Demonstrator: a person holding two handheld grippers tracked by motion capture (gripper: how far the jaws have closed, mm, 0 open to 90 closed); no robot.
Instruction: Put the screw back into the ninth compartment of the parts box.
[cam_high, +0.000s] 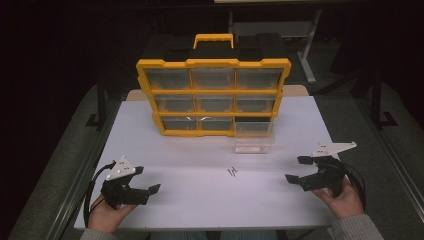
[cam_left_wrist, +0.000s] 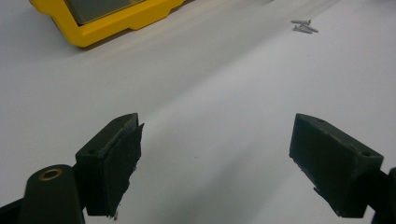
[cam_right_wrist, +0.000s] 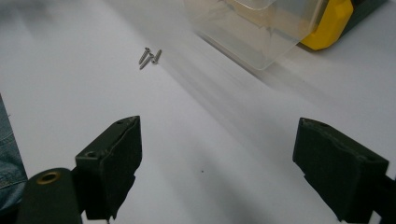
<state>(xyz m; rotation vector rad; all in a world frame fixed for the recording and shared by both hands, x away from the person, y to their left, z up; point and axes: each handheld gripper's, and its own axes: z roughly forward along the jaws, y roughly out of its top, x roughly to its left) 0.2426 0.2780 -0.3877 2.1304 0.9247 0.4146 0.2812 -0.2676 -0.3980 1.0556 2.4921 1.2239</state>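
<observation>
High view: a white table (cam_high: 200, 200) carries a yellow organizer case (cam_high: 214, 97) at its far middle, standing upright with 3 rows of clear drawers and a yellow handle (cam_high: 213, 39) on top. 1 clear drawer (cam_high: 254, 136) is pulled out at the case's lower right and rests on the table. A few small screws (cam_high: 232, 172) lie together near the table's centre, well apart from both tools. The left gripper (cam_high: 148, 180) sits at the near left, jaws spread wide and empty. The right gripper (cam_high: 298, 169) sits at the near right, jaws likewise wide apart, holding nothing.
</observation>
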